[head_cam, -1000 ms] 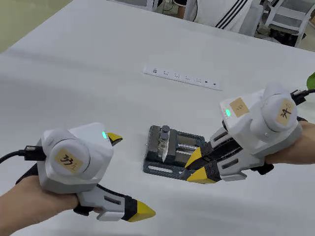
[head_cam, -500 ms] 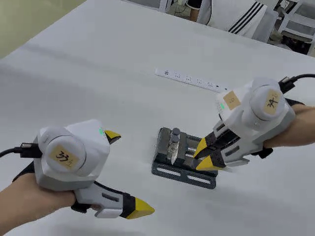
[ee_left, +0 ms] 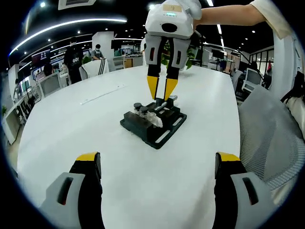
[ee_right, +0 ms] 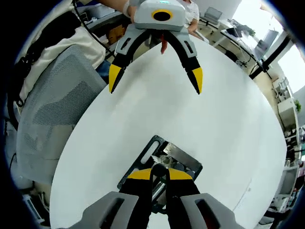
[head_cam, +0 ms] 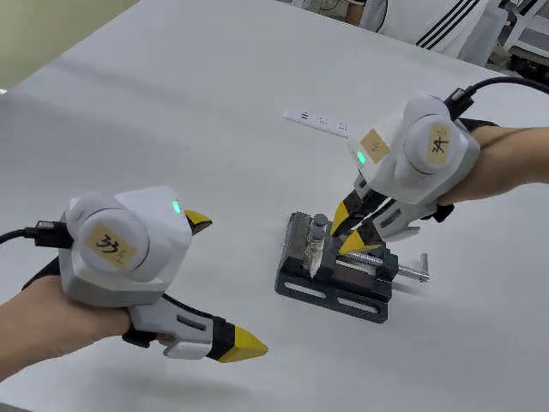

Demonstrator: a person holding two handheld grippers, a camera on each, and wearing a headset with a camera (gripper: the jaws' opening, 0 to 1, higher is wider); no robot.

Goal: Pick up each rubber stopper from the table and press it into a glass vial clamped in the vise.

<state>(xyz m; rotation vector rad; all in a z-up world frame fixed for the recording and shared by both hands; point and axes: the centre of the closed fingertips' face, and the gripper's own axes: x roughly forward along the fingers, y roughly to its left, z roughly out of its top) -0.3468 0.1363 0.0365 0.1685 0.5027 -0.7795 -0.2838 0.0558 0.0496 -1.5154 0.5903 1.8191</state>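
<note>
The right gripper [head_cam: 347,232], jaws narrow and any stopper hidden, hangs beside the vial [head_cam: 315,249] clamped in the vise [head_cam: 339,290]; best centre over its top and press straight down, left gripper [head_cam: 221,283] wide, idle.

The white table [head_cam: 171,103] carries a black vise [head_cam: 333,296], which sits flat on its base. Farther back on the table lies what seems to be a white power strip [head_cam: 316,121], well apart from the vise.
</note>
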